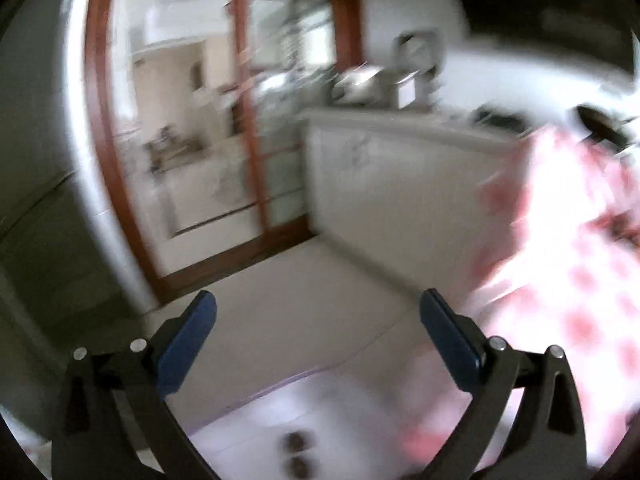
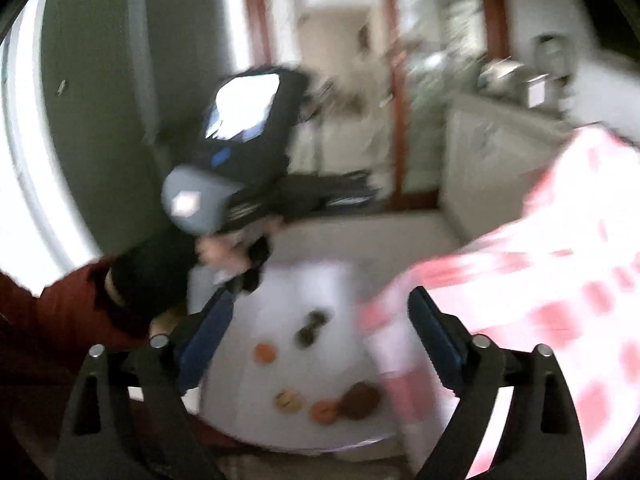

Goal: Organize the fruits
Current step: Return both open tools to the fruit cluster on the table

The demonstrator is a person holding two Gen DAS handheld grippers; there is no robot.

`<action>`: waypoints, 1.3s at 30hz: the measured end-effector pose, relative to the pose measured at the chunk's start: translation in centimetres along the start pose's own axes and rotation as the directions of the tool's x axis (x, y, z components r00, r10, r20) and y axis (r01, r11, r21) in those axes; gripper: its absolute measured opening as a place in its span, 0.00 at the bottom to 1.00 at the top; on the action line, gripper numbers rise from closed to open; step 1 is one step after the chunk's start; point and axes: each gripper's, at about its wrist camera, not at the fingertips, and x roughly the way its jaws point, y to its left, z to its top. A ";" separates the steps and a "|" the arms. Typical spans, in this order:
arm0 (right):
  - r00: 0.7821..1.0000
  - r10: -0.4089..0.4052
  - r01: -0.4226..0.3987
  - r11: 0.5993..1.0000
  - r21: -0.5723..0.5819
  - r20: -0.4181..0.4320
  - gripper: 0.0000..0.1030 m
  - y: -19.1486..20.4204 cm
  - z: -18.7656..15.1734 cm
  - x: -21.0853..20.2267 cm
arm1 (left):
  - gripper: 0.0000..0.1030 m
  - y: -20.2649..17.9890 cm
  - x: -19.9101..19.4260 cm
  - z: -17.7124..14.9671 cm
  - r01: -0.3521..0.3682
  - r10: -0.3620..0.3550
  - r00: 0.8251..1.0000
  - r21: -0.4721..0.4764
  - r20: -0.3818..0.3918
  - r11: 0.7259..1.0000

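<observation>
Both views are motion-blurred. In the right wrist view several fruits lie on a white table (image 2: 304,280): an orange one (image 2: 265,353), a dark green pair (image 2: 311,326), a pale striped one (image 2: 287,401), another orange one (image 2: 324,411) and a brown round one (image 2: 360,400). My right gripper (image 2: 320,320) is open and empty, held above them. My left gripper (image 1: 318,320) is open and empty, held high and aimed at the room; two dark fruits (image 1: 296,454) show low in its view. The left gripper's body and the hand holding it (image 2: 224,216) appear in the right wrist view.
A red-and-white checked cloth (image 2: 540,280) (image 1: 580,280) lies at the right over the table. A pale cabinet (image 1: 400,184) with kitchen items on top stands behind. A brown-framed glass door (image 1: 248,120) and a dark green wall (image 2: 100,100) are further back.
</observation>
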 end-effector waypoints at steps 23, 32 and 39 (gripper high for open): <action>0.663 -0.716 0.638 0.390 0.664 -0.217 0.84 -39.5 -13.6 -20.6 | 0.98 -48.6 13.2 2.6 0.522 -0.557 0.800 -0.199 -0.224 0.830; 0.674 -0.669 0.690 0.415 0.593 -0.314 0.84 -47.9 -12.5 -16.0 | 0.98 -46.2 16.6 3.1 0.514 -0.562 0.813 -0.264 -0.153 0.816; 0.664 -0.634 0.739 0.477 0.475 -0.396 0.68 -52.9 -10.2 -11.2 | 0.98 -45.8 17.6 3.1 0.480 -0.540 0.822 -0.290 -0.180 0.828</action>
